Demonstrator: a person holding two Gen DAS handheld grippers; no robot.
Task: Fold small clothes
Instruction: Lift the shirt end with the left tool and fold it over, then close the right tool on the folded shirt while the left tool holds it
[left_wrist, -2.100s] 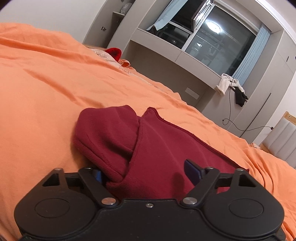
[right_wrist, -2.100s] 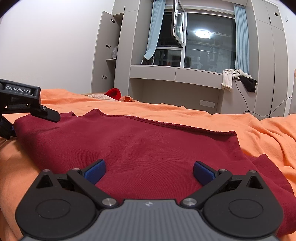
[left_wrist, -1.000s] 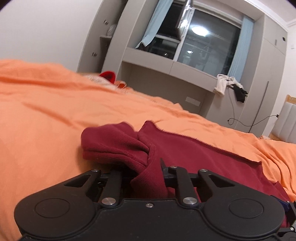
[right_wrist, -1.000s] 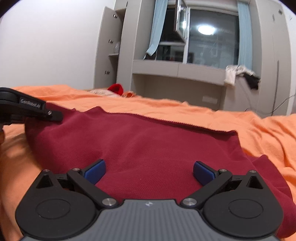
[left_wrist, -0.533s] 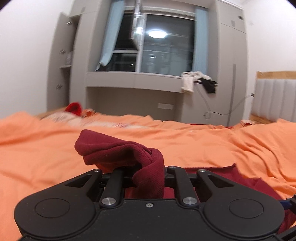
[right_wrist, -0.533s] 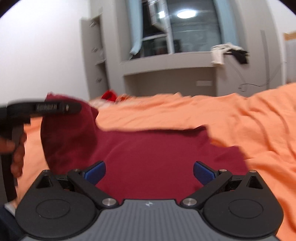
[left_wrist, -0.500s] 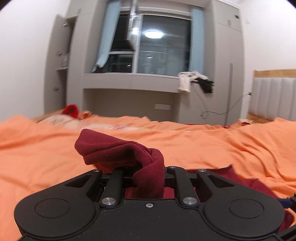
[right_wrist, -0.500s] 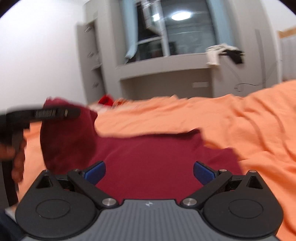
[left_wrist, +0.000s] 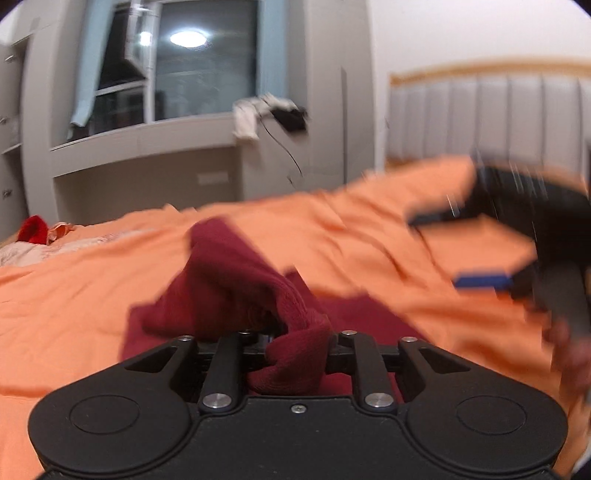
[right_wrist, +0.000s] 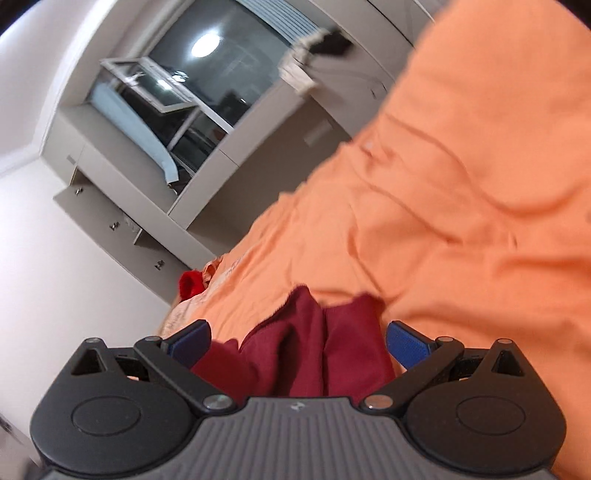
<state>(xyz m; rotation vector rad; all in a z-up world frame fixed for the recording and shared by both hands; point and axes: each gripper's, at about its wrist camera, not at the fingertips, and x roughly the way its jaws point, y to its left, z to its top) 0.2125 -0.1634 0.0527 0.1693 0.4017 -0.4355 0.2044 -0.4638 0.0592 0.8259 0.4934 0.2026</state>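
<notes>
A dark red garment (left_wrist: 236, 280) lies on the orange bedcover (left_wrist: 74, 295). One bunched corner of it is lifted and pinched in my left gripper (left_wrist: 295, 350). The jaws are opening, but the cloth still fills the gap and drapes over them. My right gripper (right_wrist: 299, 341) is wide open and rolled sideways. Its blue pads (right_wrist: 406, 347) stand on either side of a fold of the garment (right_wrist: 332, 358) without pressing it. In the left wrist view the right gripper (left_wrist: 469, 251) is blurred at the right, with nothing between its fingers.
The orange cover (right_wrist: 461, 221) spreads in wrinkles all around. A small bright red item (left_wrist: 33, 229) lies at the far left of the bed. A padded headboard (left_wrist: 480, 118) stands at the right. A window ledge with draped clothes (left_wrist: 251, 118) is behind.
My left gripper has carried the garment's corner up and to the right, folding it over. The right gripper has rolled sideways and swung right, and most of the flat garment has left its view.
</notes>
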